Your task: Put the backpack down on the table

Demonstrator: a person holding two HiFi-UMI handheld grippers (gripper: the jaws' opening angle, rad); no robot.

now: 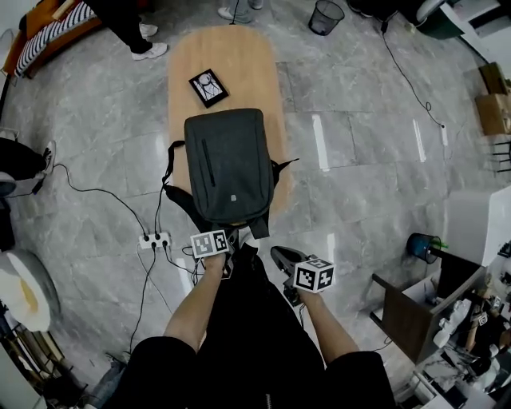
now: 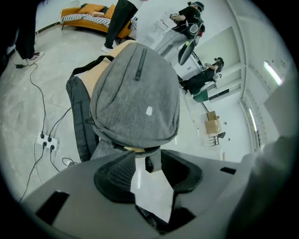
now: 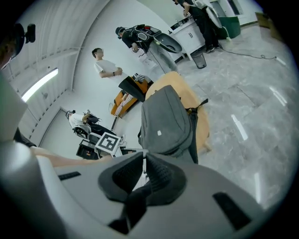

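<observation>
A dark grey backpack lies flat, front side up, on the narrow wooden table. Its near end juts past the table's near edge, and its straps hang off the left side. My left gripper is right at that near end. Its jaws stand apart, with the backpack's dark top handle between the tips and a strip of floor showing beside it. To the right, clear of the bag, my right gripper is shut with nothing between its jaws.
A small black framed card lies on the table beyond the backpack. On the floor to the left lie a white power strip and cables. A black bin and a person's legs are at the far end. A brown cabinet stands at the right.
</observation>
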